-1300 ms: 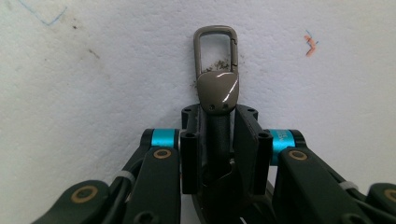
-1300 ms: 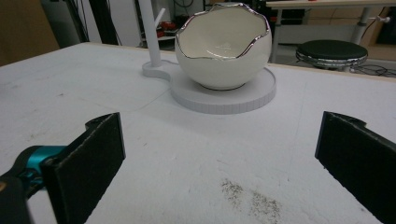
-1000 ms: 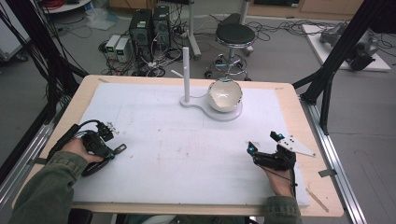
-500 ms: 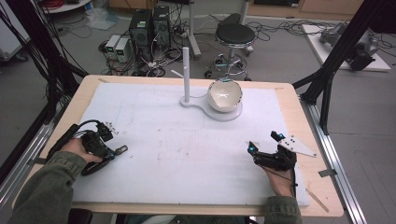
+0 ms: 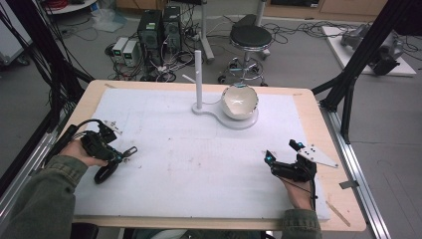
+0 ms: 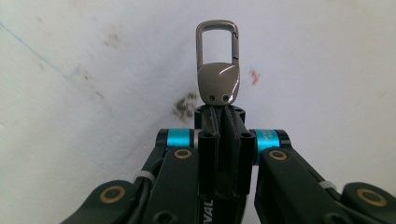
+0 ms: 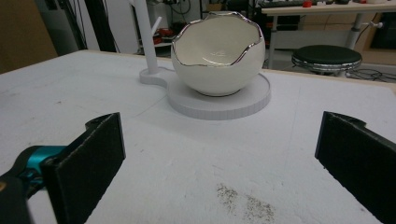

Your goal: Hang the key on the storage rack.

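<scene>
While the left gripper [image 5: 119, 153] pinches the metal clasp [image 6: 217, 70] at lower left, the right gripper [image 5: 284, 153] waits, jaws wide apart.
The grip catches only the clasp's base (thin purchase), so it could twist loose before reaching the egg-shaped bowl [image 5: 239, 101] beside the white post [image 5: 198, 79], upper centre.

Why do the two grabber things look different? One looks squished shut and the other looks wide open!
The left gripper has its jaws pressed together on a small metal clip, while the right gripper has its jaws spread wide with nothing between them. The left gripper points down at the white mat; the right gripper faces the egg-shaped bowl. Both have black jaws and blue parts.
</scene>
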Available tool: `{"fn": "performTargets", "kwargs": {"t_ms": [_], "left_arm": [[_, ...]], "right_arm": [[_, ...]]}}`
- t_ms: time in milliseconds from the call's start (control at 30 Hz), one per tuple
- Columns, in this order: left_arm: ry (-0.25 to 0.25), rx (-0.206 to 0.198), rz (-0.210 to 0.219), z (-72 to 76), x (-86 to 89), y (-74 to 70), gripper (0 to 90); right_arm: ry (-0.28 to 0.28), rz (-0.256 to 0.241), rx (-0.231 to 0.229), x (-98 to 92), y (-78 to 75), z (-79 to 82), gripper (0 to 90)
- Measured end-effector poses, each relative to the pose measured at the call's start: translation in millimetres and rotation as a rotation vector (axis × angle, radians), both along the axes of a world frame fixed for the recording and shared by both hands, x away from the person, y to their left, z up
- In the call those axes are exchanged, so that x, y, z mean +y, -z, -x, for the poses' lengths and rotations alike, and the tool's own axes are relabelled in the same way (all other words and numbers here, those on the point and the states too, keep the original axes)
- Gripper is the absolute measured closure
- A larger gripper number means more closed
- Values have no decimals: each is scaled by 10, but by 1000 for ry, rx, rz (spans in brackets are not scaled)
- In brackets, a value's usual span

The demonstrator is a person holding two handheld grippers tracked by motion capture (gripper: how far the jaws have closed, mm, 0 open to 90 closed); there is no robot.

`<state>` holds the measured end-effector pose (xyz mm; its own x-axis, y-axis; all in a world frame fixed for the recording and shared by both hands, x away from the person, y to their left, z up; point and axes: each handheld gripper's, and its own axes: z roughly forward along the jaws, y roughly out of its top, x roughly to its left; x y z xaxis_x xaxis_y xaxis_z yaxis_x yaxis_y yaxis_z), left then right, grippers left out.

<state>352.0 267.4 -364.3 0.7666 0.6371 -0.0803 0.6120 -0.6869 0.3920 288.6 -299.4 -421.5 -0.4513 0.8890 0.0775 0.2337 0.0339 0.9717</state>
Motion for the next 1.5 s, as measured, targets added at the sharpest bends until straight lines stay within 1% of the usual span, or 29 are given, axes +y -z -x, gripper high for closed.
{"fn": "performTargets", "kwargs": {"t_ms": [33,67,133,167,200,233,300,367,500,533,633,667,700,767,900,967,1133,1200,1300,1367,1433,1500], "left_arm": [[1,-13,8,-15,-15,-80,843],[1,-13,8,-15,-15,-80,843],[7,-23,11,-34,-31,-155,843],[17,-21,20,-47,-47,-211,843],[17,-21,20,-47,-47,-211,842],[12,-36,26,-51,-61,-251,842],[19,-45,37,-65,-66,-309,842],[14,-51,51,-73,-79,-346,841],[14,-60,50,-108,-119,-410,841],[19,-58,52,-120,-129,-427,841],[30,-71,51,-159,-171,-493,841],[26,-76,55,-169,-196,-516,840],[32,-78,52,-183,-220,-545,841],[46,-83,52,-206,-269,-600,840],[77,-83,50,-267,-420,-716,839],[84,-88,42,-299,-492,-767,840],[105,-106,47,-354,-648,-879,839],[114,-111,47,-373,-707,-917,839],[114,-126,36,-409,-775,-967,839],[111,-135,36,-424,-811,-999,839],[112,-150,43,-445,-856,-1052,839],[119,-153,53,-468,-896,-1093,839]], "right_arm": [[0,1,-1,-1,1,0,5],[1,0,-1,-1,0,1,5],[3,0,-1,-4,-3,3,5],[4,1,-1,-6,-4,4,5],[5,-6,1,-4,-5,8,5],[4,-6,-1,-8,-6,8,5],[5,-10,-5,-17,-10,9,5],[5,-15,-4,-20,-12,12,5],[8,-28,-6,-33,-18,17,6],[6,-29,-6,-34,-17,16,5],[3,-26,-10,-34,-16,10,5],[1,-29,-3,-31,-16,14,5],[1,-26,-9,-35,-16,11,5],[4,-30,-6,-33,-18,16,5],[1,-31,-6,-32,-18,17,5],[-4,-32,0,-25,-17,18,5],[-5,-31,-9,-33,-17,15,6],[-3,-34,-4,-37,-17,16,5],[-2,-37,-6,-35,-18,20,5],[-3,-39,-6,-34,-19,21,5],[-4,-41,-5,-35,-19,21,5],[-4,-42,-6,-34,-19,20,5]]}}
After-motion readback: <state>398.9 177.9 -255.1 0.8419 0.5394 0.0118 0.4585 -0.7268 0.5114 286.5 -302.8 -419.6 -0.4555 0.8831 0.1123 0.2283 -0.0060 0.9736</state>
